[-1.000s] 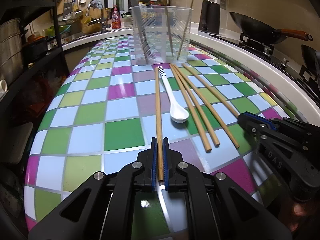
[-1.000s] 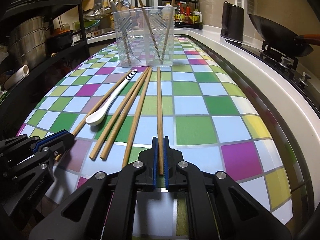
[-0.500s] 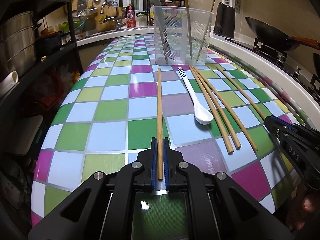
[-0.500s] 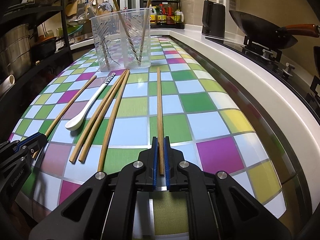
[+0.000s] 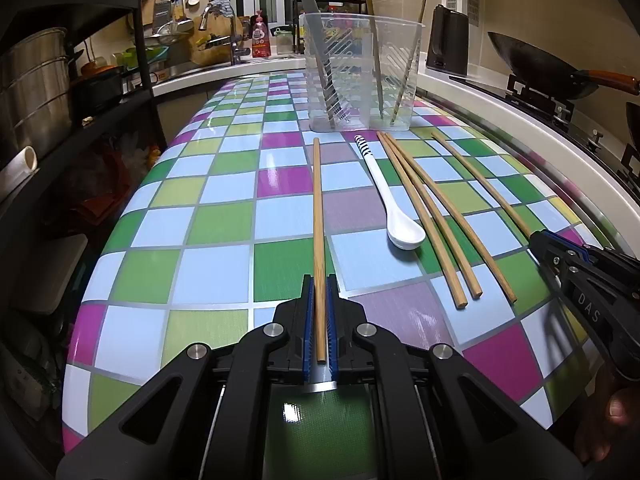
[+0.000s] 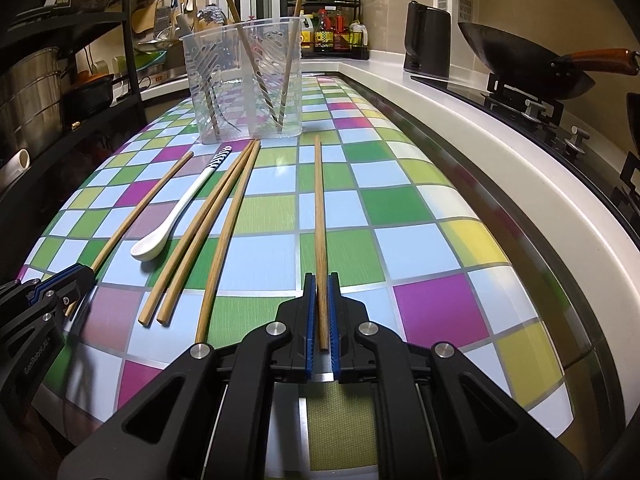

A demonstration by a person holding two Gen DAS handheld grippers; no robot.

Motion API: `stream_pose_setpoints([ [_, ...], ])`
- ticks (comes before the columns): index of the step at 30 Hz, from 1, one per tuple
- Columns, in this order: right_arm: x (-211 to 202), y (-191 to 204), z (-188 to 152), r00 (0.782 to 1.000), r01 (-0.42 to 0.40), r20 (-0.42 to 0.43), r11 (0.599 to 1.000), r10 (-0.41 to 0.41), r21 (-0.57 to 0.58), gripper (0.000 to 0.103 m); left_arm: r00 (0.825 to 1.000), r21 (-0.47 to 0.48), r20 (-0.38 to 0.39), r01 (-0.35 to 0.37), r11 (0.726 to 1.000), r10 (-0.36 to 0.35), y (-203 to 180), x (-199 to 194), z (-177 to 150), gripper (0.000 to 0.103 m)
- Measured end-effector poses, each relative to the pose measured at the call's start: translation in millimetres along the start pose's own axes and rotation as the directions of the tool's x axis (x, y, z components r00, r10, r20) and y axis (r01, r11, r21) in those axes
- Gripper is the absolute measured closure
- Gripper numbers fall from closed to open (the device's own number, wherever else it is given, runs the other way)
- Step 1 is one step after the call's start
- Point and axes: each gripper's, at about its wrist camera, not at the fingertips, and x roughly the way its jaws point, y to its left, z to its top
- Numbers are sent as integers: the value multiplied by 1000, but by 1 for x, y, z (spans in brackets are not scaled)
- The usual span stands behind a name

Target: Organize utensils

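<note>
wok [image 6: 520, 64], kettle [image 6: 426, 44], steel pot [image 5: 32, 88]

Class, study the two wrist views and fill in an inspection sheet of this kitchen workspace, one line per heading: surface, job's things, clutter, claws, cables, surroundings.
Surface: checked tabletop, glossy.
Job's things: clear holder upright with chopsticks already inside; white spoon and three loose chopsticks lying flat in front of it.
Clutter: nothing seen.
Claws: left claw shut on a chopstick; right claw shut on another chopstick.
Cables: nothing seen.
Surroundings: wok on the stove, kettle, sink tap, shelf with pots.
</note>
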Motion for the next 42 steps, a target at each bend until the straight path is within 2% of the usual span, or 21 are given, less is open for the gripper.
stream_pose_setpoints([
  [42, 1, 1, 0, 1000, 3, 0, 1000, -3, -5, 97, 1000, -13, 5, 9, 1000, -9, -4, 6, 5, 97],
])
